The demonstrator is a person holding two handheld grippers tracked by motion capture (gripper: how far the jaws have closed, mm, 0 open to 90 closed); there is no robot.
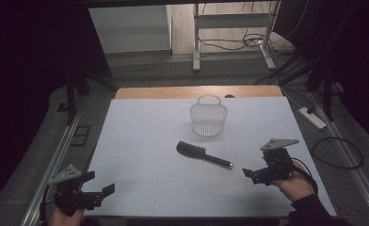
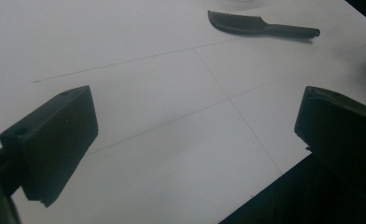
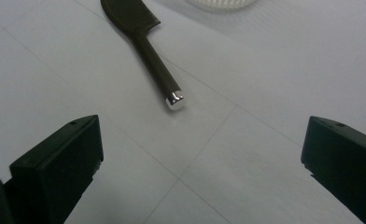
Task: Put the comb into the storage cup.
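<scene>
High view, comb: the black comb (image 1: 203, 154) lies flat mid-table on the white table (image 1: 140, 141), its handle angled toward the person's right, so that end is the natural one to take.
High view, basket: a white basket (image 1: 208, 116) stands upright just beyond the comb, apart from it, mouth up; judged the likely place to drop the comb.
High view, right gripper: the right gripper (image 1: 251, 173) hovers near the handle tip, jaws parted and empty, lined up for a reach.
High view, left gripper: the left gripper (image 1: 99, 184) waits at the near-left corner, well apart from the comb, out of the way.
Left gripper view: jaws stand wide with nothing between them; the comb (image 2: 260, 25) lies far off across the board.
Right gripper view: jaws wide, empty, aimed at the comb (image 3: 144, 44), whose silver-capped handle points back between them; the basket rim (image 3: 221, 4) sits beyond.
</scene>
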